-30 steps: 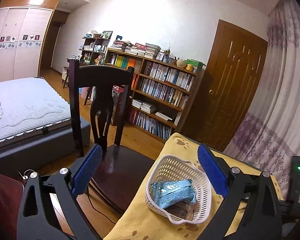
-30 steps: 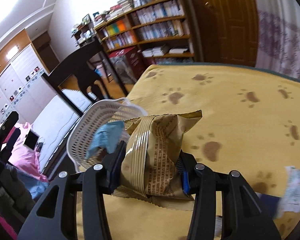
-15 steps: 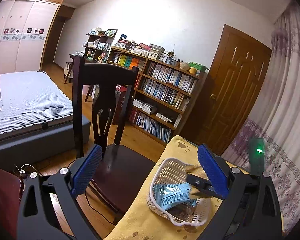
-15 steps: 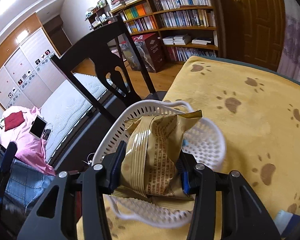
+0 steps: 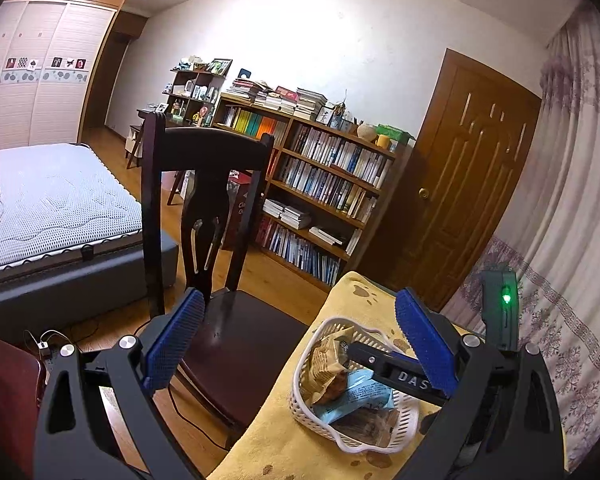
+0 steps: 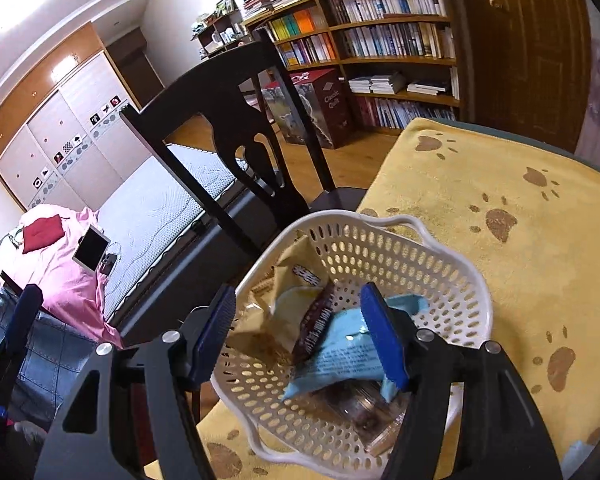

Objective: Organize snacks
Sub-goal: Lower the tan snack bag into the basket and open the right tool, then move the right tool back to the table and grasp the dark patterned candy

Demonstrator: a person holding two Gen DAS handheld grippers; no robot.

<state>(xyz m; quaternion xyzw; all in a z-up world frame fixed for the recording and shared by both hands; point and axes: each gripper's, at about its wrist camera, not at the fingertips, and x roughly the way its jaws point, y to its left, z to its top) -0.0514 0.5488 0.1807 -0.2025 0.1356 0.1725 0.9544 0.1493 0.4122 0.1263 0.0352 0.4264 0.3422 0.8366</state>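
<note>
White perforated plastic basket [image 6: 432, 276] sits on the desk [image 6: 512, 184] near its edge, on a yellow paw-print cloth, and holds the snacks: a tan packet [image 6: 284, 280] leaning against the far-left wall, a dark brown wrapper [image 6: 316, 324] propped against it, a light blue packet [image 6: 340, 356] across the middle, and a clear-wrapped item [image 6: 360, 408] at the bottom. Your right tongs [image 6: 300, 336] hang over the basket with the blue pads apart and nothing between them. Your left tongs [image 5: 300, 344] are also spread wide and empty, held off the desk edge above the dark wooden chair [image 5: 204, 240]. Risks from here, as judgement: the right tongs sit low inside the rim, so a sideways pull-out could catch the wall and drag or tip the light basket toward the nearby desk edge; lift straight up first. The tan packet stands loosely and may slump over the rim if nudged. One pale scrap [image 6: 576, 452] shows at the lower right on the desk; whether it is another snack cannot be told.
</note>
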